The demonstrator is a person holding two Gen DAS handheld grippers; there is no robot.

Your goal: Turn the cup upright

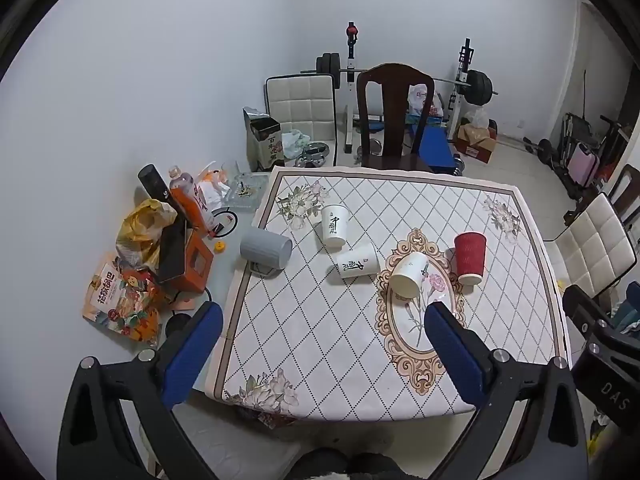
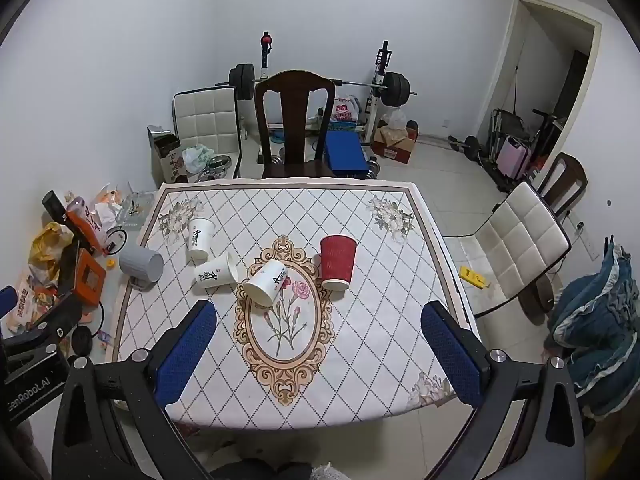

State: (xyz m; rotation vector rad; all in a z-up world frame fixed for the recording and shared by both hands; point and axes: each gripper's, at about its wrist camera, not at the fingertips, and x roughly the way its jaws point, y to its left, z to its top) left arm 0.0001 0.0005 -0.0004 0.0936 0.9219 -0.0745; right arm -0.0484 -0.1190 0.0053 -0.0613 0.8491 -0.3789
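On the patterned tablecloth (image 1: 320,340) (image 2: 360,340) a red ribbed paper cup (image 1: 469,258) (image 2: 337,263) stands upside down. One white paper cup (image 1: 334,225) (image 2: 199,238) also stands upside down at the back left. Two more white cups lie on their sides: one (image 1: 357,265) (image 2: 215,273) left of centre, one (image 1: 409,274) (image 2: 266,282) on the oval medallion. A grey mug (image 1: 265,247) (image 2: 141,265) lies on its side at the left edge. My left gripper (image 1: 324,312) and right gripper (image 2: 320,310) are open and empty, held above the near table edge.
Snack bags, bottles and an orange box (image 1: 188,268) (image 2: 90,276) clutter the table's left strip. A dark wooden chair (image 1: 394,116) (image 2: 294,124) stands behind the table, a white padded chair (image 2: 516,248) to its right. A barbell rack (image 1: 468,80) stands by the wall.
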